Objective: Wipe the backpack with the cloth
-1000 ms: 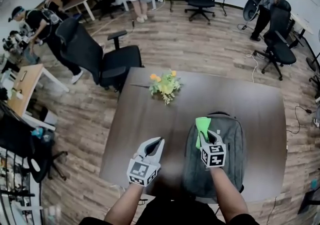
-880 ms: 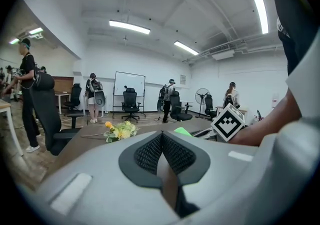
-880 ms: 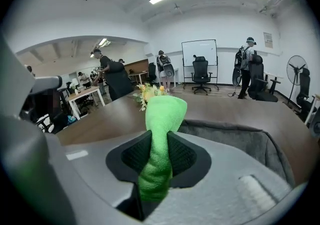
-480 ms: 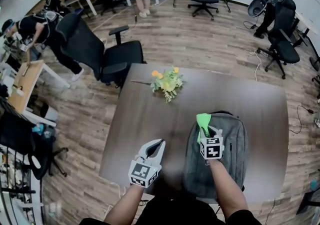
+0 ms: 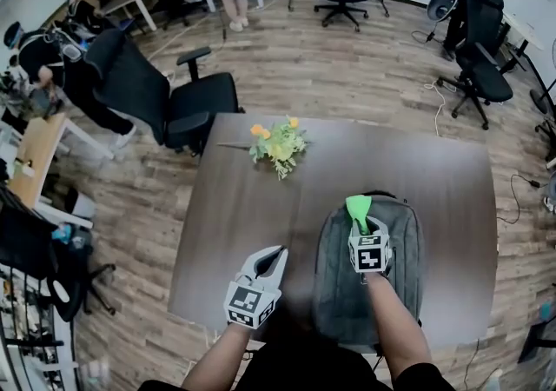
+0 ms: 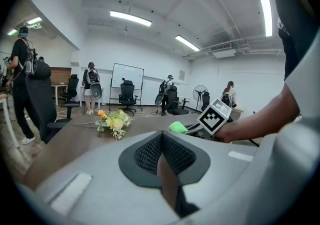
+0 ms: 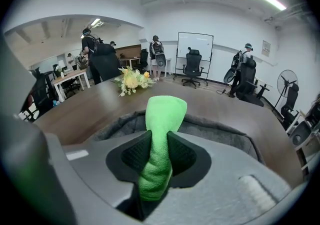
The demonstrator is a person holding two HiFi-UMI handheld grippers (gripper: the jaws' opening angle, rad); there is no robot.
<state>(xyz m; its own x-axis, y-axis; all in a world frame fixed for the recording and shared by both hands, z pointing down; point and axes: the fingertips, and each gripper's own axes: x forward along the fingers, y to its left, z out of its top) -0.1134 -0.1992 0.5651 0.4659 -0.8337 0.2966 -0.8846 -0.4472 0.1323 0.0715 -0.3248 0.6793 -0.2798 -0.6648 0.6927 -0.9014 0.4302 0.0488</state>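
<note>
A grey backpack [image 5: 395, 276] lies flat on the dark brown table [image 5: 252, 207], near its front right edge. My right gripper [image 5: 366, 226] hangs over the pack's upper part, shut on a bright green cloth [image 5: 357, 207] whose free end sticks out past the jaws. In the right gripper view the cloth [image 7: 162, 119] stands pinched between the black pads, with the backpack's grey rim [image 7: 220, 126] just beyond. My left gripper [image 5: 271, 259] is shut with nothing in it, over bare table left of the pack. In the left gripper view my right gripper [image 6: 187, 128] and the cloth [image 6: 177, 127] show to the right.
A small bunch of yellow and white flowers [image 5: 274, 142] lies at the table's far middle. A black office chair [image 5: 165, 98] stands off the far left corner. Several people and more chairs [image 5: 473, 76] stand around the wooden-floored room.
My right gripper and the cloth have shifted slightly to the right and toward the pack's top edge. The left gripper has stayed about where it was.
</note>
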